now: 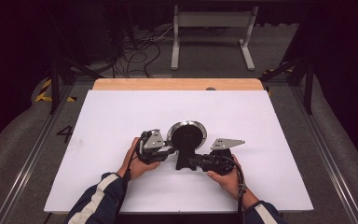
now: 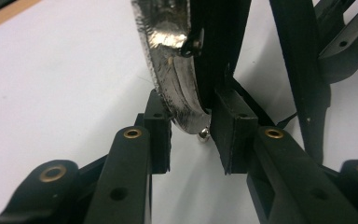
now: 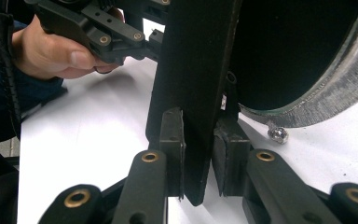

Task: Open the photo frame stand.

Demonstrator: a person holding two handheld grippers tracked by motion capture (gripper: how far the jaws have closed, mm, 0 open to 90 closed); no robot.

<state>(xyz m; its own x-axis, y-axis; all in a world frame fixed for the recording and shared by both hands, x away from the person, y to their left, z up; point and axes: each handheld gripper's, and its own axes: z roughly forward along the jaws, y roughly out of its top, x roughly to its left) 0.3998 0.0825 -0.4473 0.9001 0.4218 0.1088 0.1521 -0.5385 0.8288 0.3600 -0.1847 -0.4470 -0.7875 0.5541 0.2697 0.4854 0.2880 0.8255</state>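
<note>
A round mirror [image 1: 186, 135] with a silver rim and a black back stands upright on a black stand [image 1: 185, 161] at the middle of the white table top [image 1: 121, 116]. My left gripper [image 1: 171, 148] comes in from the left. In the left gripper view its pads [image 2: 161, 126] clamp the lower rim [image 2: 177, 88], one on the silver edge and one on the black back. My right gripper [image 1: 190, 161] reaches in from the right, and its pads [image 3: 172, 140] squeeze the flat black stand leg [image 3: 196, 93]. A small silver ball nut [image 3: 278, 134] sits under the rim.
A wooden strip [image 1: 177, 84] runs along the table's far edge. Beyond it a white frame [image 1: 212, 28] and loose cables [image 1: 135, 51] lie on the floor. The hand [image 3: 60, 51] that holds the left gripper is close behind the stand.
</note>
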